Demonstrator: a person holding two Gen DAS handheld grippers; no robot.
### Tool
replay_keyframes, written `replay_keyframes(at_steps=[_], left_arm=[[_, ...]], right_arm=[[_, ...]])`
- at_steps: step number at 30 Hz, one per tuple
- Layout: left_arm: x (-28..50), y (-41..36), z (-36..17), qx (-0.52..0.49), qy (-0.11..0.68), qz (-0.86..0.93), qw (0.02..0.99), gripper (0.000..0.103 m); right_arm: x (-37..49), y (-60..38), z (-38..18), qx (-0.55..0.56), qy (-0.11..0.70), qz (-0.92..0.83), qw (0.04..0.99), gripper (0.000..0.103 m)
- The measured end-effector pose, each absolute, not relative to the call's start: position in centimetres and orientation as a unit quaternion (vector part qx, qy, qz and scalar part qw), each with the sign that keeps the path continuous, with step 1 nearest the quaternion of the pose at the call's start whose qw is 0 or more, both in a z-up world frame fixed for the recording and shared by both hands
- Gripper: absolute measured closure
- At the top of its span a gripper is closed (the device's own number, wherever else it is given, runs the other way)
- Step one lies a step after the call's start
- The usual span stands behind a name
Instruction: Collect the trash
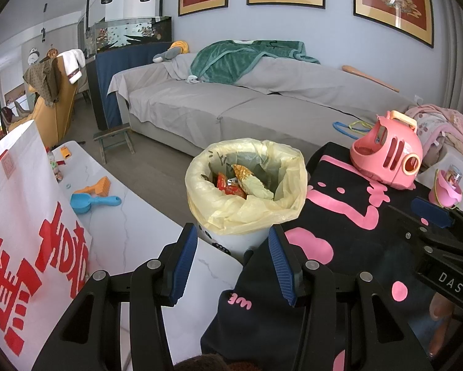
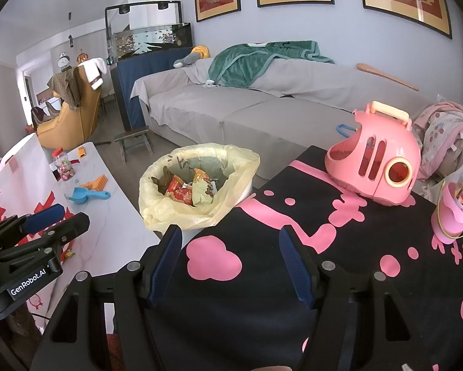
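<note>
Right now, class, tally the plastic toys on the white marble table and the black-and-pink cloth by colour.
Pink: 2, domed plastic carrier and small plastic bucket
Blue: 1, plastic scoop
Orange: 1, plastic rake
Total: 4

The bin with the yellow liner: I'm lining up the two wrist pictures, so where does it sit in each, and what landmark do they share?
Left wrist view: the bin is at centre, just beyond the open left gripper, wrappers inside.
Right wrist view: the bin is left of centre, beyond the left finger of the open right gripper.
Shared landmark: the pink toy carrier on the black cloth, right of the bin in both.
</note>
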State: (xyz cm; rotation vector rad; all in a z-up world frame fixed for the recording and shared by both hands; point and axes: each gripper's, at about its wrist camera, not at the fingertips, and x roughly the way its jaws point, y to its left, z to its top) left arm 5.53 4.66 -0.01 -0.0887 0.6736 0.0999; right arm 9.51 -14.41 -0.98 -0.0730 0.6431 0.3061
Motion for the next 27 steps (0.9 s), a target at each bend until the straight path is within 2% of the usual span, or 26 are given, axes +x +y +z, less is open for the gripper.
replay_keyframes(at_steps=[27], left_arm=[[6.5,4.1,-1.0,-0.048,0.348,0.034,0.936,0.054]], right_arm=[[9.5,-14.6,-1.6,-0.037,0.319,0.145,0.936,0.04]])
